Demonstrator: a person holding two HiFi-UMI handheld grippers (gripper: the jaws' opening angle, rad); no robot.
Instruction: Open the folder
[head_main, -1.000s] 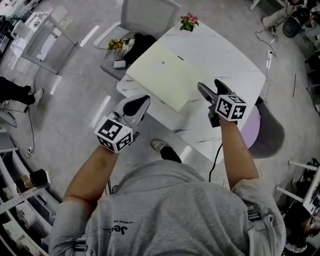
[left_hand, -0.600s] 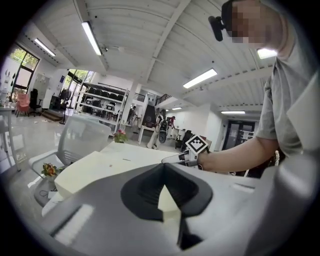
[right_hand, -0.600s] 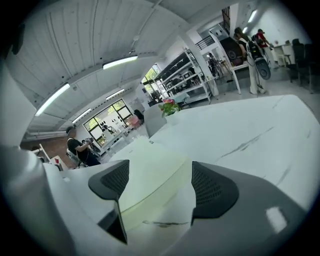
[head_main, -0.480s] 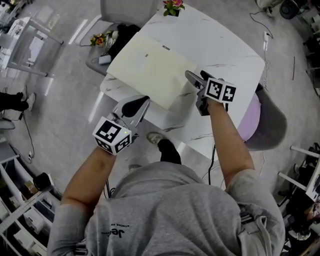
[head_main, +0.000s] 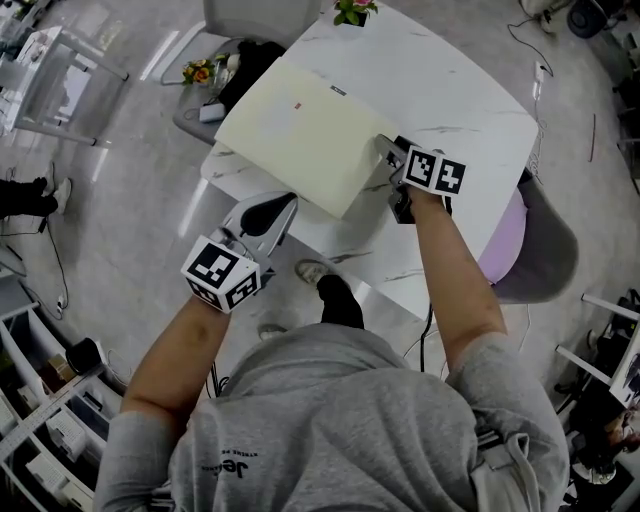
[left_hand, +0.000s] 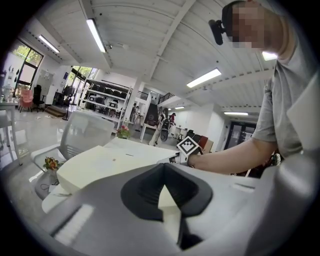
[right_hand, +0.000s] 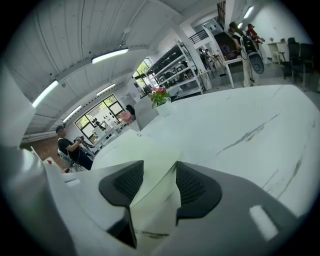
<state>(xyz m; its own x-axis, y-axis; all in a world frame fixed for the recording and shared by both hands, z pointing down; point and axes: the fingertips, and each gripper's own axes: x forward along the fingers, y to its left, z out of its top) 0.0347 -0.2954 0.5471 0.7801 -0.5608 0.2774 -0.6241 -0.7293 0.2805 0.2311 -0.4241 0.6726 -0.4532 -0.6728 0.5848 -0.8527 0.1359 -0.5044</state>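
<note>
Grey workshop floor surrounds a white marble-veined desk. Nearest, just off the desk's near-left edge, the left gripper hangs clenched on nothing. Further on, the right gripper has just been closing its jaws, which straddle the near-right corner of the flat cream card folder without yet pinching it. That folder lies along the desk's left edge, short of the small pot of pink flowers at the far edge. Should the pads catch both covers, the whole folder would likely lift or slide leftward, since nothing pins it.
</note>
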